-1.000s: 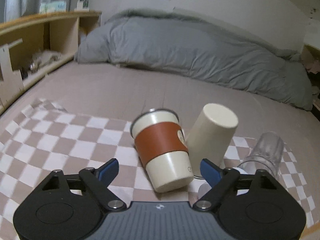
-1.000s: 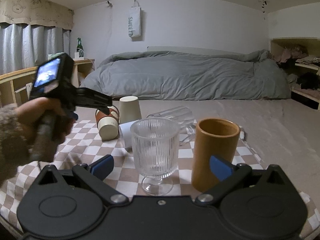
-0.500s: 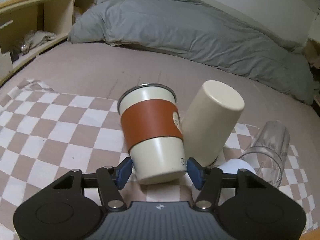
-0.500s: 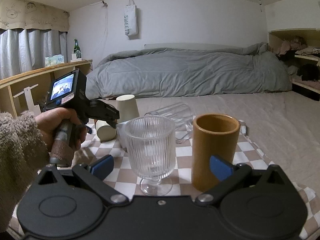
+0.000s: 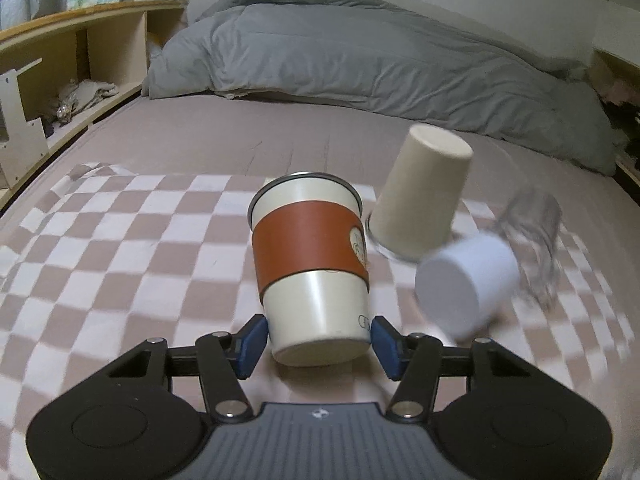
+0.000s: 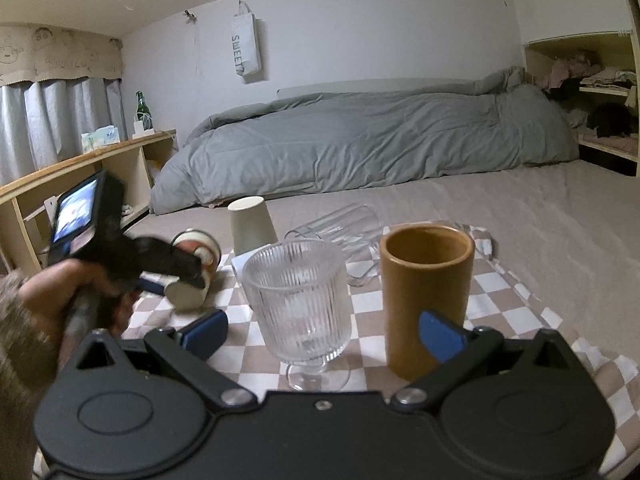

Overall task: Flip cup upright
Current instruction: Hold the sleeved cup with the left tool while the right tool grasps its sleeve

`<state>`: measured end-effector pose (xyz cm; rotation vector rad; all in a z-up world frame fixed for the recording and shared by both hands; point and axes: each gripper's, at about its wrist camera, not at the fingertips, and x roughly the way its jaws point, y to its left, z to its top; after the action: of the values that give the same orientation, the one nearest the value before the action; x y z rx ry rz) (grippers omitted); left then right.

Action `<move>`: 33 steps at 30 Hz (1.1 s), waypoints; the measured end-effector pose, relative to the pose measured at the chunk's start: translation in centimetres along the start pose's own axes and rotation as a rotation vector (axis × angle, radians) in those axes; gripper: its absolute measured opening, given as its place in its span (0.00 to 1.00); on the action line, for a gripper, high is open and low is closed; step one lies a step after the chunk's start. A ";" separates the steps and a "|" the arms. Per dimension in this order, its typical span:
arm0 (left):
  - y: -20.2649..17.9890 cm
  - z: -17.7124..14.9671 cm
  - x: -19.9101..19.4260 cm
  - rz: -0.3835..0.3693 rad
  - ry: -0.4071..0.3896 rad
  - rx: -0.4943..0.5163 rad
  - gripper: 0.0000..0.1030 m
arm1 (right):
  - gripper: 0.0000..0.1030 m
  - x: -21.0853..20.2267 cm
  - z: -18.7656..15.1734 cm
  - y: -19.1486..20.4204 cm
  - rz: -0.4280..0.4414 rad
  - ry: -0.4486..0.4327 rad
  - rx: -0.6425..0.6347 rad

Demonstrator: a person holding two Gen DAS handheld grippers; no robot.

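A cream cup with a brown sleeve lies tilted on the checkered cloth, base toward me, metal rim away. My left gripper is shut on its base, blue pads touching both sides. The same cup shows in the right wrist view, held by the left gripper and lifted at an angle. My right gripper is open and empty, with a ribbed stemmed glass and a brown cup standing upright between its fingers.
A cream cup stands upside down beside the held cup. A white cup and a clear glass lie on their sides to the right. A grey duvet lies behind, and a wooden shelf stands left.
My left gripper moved forward and closed on the sleeved cup's base, then began lifting and turning it. The right gripper has stayed open and hardly moved.
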<state>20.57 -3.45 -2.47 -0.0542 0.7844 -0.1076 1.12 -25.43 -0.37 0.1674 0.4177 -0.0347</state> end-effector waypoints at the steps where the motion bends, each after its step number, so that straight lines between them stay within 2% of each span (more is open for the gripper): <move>1: 0.4 -0.7 -0.7 -0.008 0.002 0.004 0.56 | 1.00 -0.1 0.0 0.1 -0.001 -0.005 -0.004; 7: 2.3 -4.3 -4.3 -0.053 0.001 0.008 0.56 | 1.00 -0.3 0.5 0.9 0.019 -0.007 0.007; 10: 2.8 -5.9 -5.9 -0.076 -0.009 0.000 0.56 | 0.96 -0.1 0.8 1.7 0.045 -0.001 0.018; 16: 3.0 -8.7 -7.9 -0.099 -0.057 0.008 0.56 | 0.92 0.2 1.4 3.9 0.089 0.008 0.020; 19: 3.0 -9.9 -8.5 -0.104 -0.098 0.024 0.56 | 0.88 0.6 1.8 5.0 0.141 0.032 0.027; 26: 3.9 -11.0 -9.1 -0.124 -0.153 0.002 0.56 | 0.70 4.8 2.3 7.5 0.278 0.197 0.098; 33: 4.6 -11.3 -9.1 -0.156 -0.171 -0.017 0.55 | 0.69 12.0 1.8 10.7 0.326 0.418 0.229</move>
<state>6.54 2.08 -4.41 -0.1393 0.6092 -0.2413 13.57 -15.14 -1.99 0.4707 0.7989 0.2791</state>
